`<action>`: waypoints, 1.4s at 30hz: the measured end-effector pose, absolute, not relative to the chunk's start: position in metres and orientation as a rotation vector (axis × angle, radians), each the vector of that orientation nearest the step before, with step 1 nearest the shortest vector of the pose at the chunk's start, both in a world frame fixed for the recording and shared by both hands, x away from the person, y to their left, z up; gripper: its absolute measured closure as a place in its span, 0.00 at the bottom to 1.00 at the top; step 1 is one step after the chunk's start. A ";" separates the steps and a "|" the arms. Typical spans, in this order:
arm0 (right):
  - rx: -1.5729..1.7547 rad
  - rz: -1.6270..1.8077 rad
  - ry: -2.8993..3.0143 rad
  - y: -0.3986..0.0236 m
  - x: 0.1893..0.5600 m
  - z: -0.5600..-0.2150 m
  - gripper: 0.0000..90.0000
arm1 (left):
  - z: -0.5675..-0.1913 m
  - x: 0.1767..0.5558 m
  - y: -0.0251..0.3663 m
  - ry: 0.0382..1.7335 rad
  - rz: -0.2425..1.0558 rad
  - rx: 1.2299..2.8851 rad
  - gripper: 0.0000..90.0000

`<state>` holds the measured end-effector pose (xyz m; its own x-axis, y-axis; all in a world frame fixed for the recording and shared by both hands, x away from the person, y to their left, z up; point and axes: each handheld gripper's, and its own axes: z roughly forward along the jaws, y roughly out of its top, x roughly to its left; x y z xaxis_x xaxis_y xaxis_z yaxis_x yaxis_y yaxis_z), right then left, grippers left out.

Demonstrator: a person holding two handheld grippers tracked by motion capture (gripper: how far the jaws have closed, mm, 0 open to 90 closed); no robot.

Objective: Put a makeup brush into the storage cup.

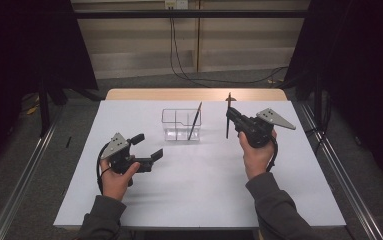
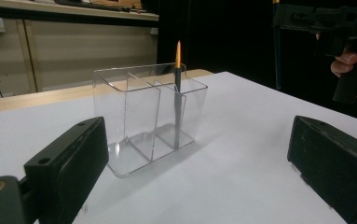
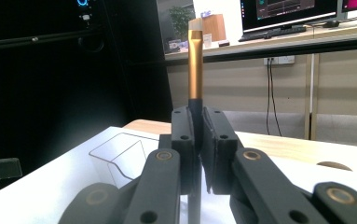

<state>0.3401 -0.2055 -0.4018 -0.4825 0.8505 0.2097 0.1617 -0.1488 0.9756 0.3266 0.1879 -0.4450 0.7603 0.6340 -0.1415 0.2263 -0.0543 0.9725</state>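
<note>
A clear plastic organizer (image 1: 179, 125) with several compartments stands at the middle back of the white table (image 1: 204, 190). A slim black brush (image 1: 195, 120) leans in its right compartment, its orange tip (image 2: 178, 51) poking above the rim. My right gripper (image 1: 230, 115), to the right of the organizer, is shut on a second brush (image 1: 227, 131) held upright. Its gold ferrule (image 3: 195, 74) rises above the pressed jaws of the right gripper (image 3: 197, 123). My left gripper (image 1: 147, 146) rests near the organizer's front left, open and empty, and faces the organizer (image 2: 150, 116).
Bare white tabletop lies in front of both hands. A wooden strip (image 1: 196, 94) borders the far edge. Black cables (image 1: 189, 75) run over the floor behind. Dark curtains and metal rails (image 1: 339, 170) flank the table. The right hand and gripper (image 2: 334, 32) hang above the organizer's right.
</note>
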 end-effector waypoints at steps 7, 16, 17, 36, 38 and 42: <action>1.144 1.691 1.585 -0.203 0.345 -0.401 0.94 | -0.446 0.326 0.187 0.715 0.375 1.622 0.05; 1.139 1.703 1.578 -0.200 0.351 -0.400 0.94 | -0.446 0.326 0.187 0.714 0.374 1.623 0.05; 1.133 1.705 1.574 -0.199 0.352 -0.400 0.94 | -0.446 0.326 0.187 0.714 0.375 1.624 0.05; 1.122 1.739 1.552 -0.195 0.365 -0.396 0.94 | -0.449 0.326 0.183 0.698 0.375 1.659 0.05; 1.120 1.735 1.554 -0.195 0.366 -0.396 0.94 | -0.449 0.325 0.183 0.709 0.370 1.641 0.05; 1.112 1.736 1.558 -0.193 0.369 -0.395 0.94 | -0.449 0.326 0.183 0.697 0.355 1.629 0.05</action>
<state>0.3694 -0.1928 -0.3952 -0.5063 0.8350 0.2156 0.1243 -0.1767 0.9764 0.3257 0.1828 -0.4486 0.7685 0.6206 -0.1562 0.2383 -0.0510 0.9699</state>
